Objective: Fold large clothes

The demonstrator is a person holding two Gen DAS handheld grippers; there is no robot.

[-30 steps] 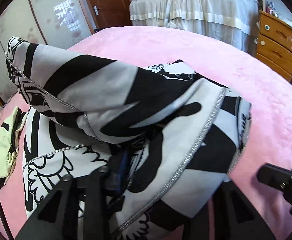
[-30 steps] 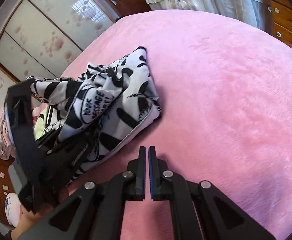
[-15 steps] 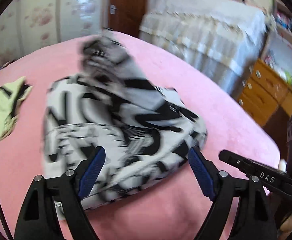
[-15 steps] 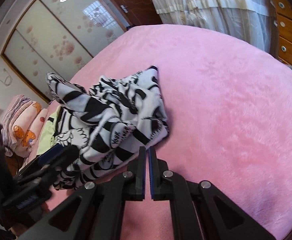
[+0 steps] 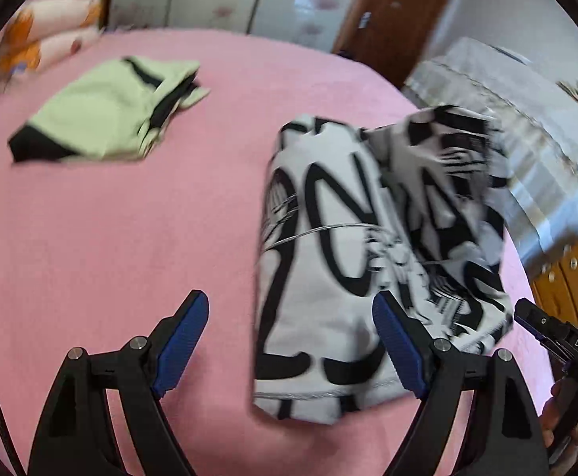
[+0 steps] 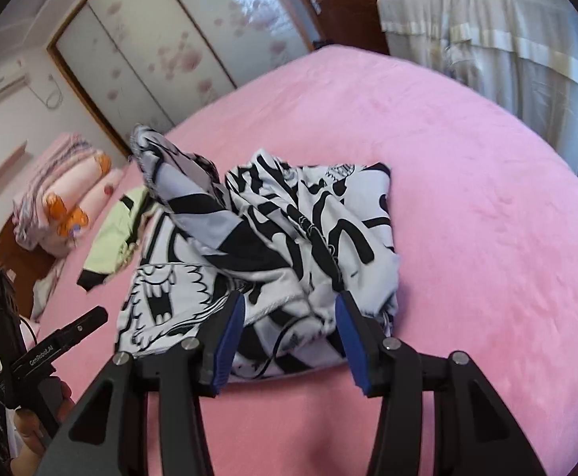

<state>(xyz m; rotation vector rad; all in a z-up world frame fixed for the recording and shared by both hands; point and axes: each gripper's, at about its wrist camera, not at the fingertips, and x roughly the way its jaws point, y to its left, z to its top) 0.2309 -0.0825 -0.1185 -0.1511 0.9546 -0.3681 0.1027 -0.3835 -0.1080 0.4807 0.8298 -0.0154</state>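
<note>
A black-and-white printed garment (image 5: 352,261) lies in a loose, roughly folded heap on the pink bed (image 5: 130,246). One flap of the garment (image 6: 178,174) stands up at its far left. My left gripper (image 5: 289,337) is open wide and holds nothing; its right finger overlaps the garment's near corner. My right gripper (image 6: 291,341) hovers at the garment's near edge and its jaws are opening. Cloth shows between its blue pads (image 6: 229,337), which do not press on it. Each gripper also appears in the other's view: the right gripper (image 5: 558,341) and the left gripper (image 6: 67,337).
A folded green and black garment (image 5: 106,119) lies to the left on the bed. Pink bedding with orange prints (image 6: 63,194) sits at the head. Sliding wardrobe doors (image 6: 150,51), a brown door (image 5: 392,20), a cloth-covered cabinet (image 6: 507,39) and wooden drawers (image 5: 566,273) surround the bed.
My left gripper let go of the garment, opened wide and swung back to the left. The lifted cloth dropped onto the heap. My right gripper went from shut to partly open, nearer the garment.
</note>
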